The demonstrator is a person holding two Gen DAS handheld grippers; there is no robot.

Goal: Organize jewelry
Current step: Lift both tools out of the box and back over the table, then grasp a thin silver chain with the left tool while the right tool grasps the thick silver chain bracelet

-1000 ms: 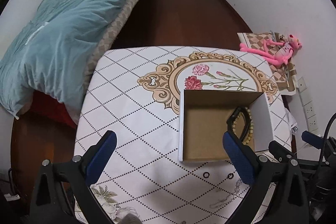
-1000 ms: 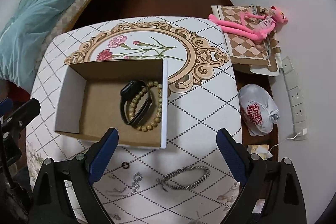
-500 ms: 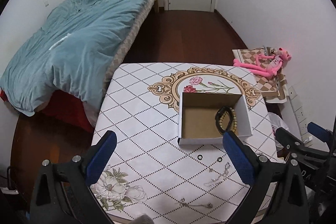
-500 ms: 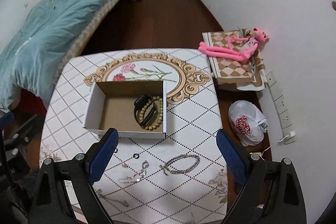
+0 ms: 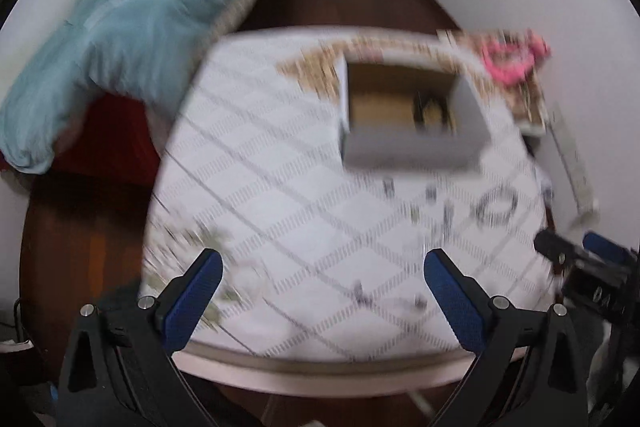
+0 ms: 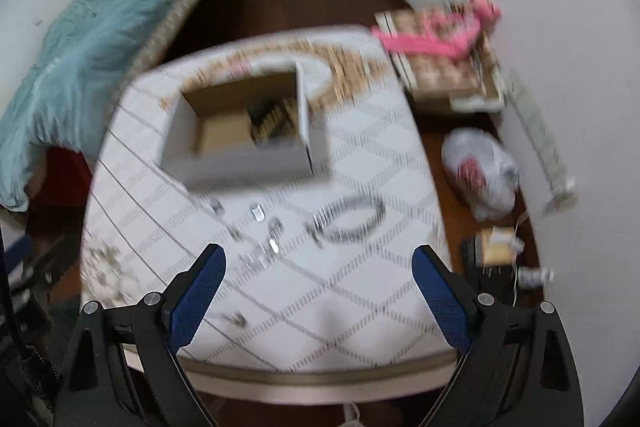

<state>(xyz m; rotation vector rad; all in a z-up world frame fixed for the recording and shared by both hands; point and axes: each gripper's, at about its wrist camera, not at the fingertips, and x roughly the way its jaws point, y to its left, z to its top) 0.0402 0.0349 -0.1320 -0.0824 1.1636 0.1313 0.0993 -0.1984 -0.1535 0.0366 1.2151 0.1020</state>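
both frames motion-blurred; left gripper (image 5: pixel 322 281) and right gripper (image 6: pixel 318 273) hang over the near table (image 6: pixel 360 327) edge, blue pads spread wide, nothing between them. loose on the cloth beyond: small chain pieces (image 6: pixel 264 239), a silver chain bracelet (image 6: pixel 350 221) just right of them. farther back, the open cardboard box (image 6: pixel 240 163) holds a dark band and bead bracelet (image 6: pixel 272 123) at its right side; bed with blue quilt (image 5: pixel 120 27) behind left.
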